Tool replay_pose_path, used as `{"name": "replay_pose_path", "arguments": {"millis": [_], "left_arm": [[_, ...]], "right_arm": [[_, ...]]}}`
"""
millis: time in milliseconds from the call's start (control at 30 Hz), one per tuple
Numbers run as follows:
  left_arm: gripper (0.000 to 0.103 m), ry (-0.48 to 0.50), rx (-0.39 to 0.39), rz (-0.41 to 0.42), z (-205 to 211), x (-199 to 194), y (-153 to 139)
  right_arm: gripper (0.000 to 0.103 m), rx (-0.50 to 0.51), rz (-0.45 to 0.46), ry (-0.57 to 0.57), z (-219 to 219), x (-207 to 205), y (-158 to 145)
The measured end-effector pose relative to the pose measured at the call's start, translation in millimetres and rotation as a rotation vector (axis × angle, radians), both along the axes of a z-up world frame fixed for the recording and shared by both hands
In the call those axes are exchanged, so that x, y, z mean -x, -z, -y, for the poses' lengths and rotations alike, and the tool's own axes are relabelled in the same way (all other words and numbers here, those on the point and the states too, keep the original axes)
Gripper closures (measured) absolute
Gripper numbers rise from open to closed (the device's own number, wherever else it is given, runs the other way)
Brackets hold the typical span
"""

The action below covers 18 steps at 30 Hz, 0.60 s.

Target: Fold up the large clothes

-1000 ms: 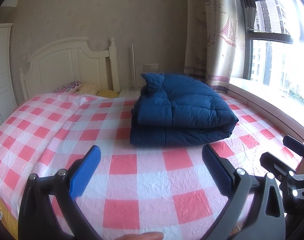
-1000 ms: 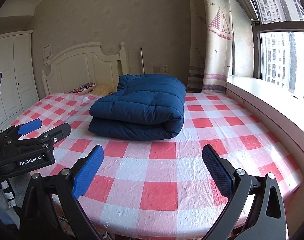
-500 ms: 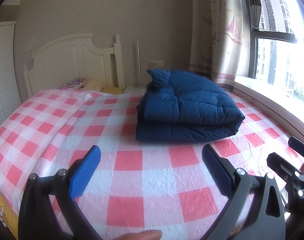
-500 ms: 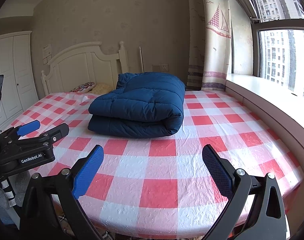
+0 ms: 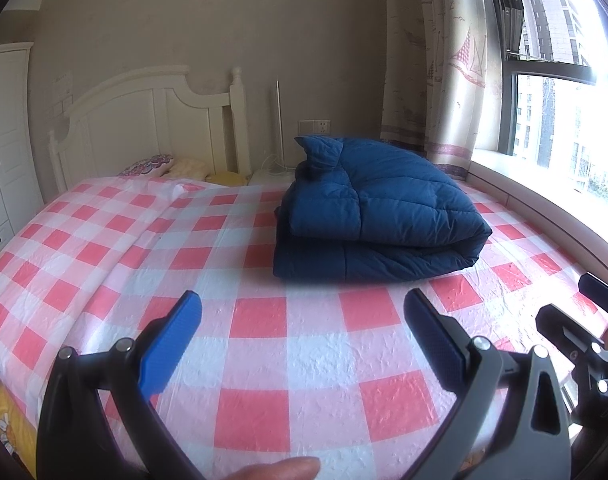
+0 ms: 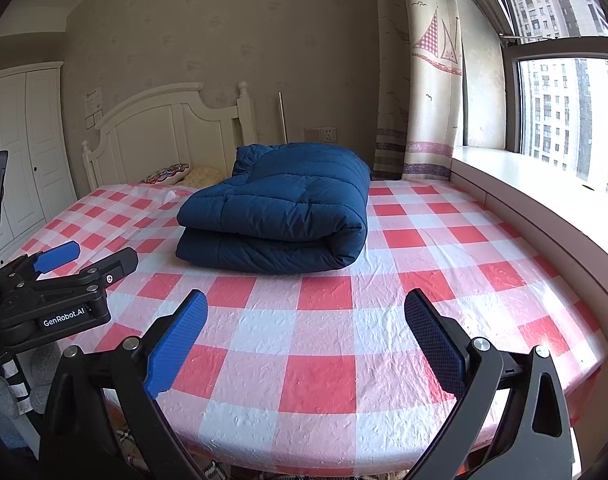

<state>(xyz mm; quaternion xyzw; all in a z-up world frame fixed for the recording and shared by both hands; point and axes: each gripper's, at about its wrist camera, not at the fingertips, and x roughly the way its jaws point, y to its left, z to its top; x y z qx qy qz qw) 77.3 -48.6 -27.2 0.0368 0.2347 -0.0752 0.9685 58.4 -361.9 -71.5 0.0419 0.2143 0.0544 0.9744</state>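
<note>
While the bed (image 6: pixel 443 264) lies under a crinkled, glossy red-and-white checked cover, a navy quilted garment (image 6: pixel 280 208), puffy and stitched in channels, sits folded into a thick rounded bundle toward its headboard end. Nearer the foot, left gripper (image 5: pixel 304 316) and right gripper (image 6: pixel 305 314) hover empty, textured blue pads spread wide. A fingertip, possibly a thumb (image 5: pixel 280 470), shows below.

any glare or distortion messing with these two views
Left wrist view: the window is blown out at the right, washing haze over the curtain and the folded blue coat. Right wrist view: exposure is even, with buildings outside readable. Both views: fisheye bends the bed edge and window frame, with dark corners.
</note>
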Motion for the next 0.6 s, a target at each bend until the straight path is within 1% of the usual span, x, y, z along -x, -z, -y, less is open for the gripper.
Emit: {"name": "replay_pose_path", "arguments": {"millis": [600], "left_arm": [[0.002,-0.007,-0.018,-0.002,-1.1,1.8,4.2]], "right_arm": [[0.007,-0.004,-0.002,0.004,-1.5,0.5,1.8]]}}
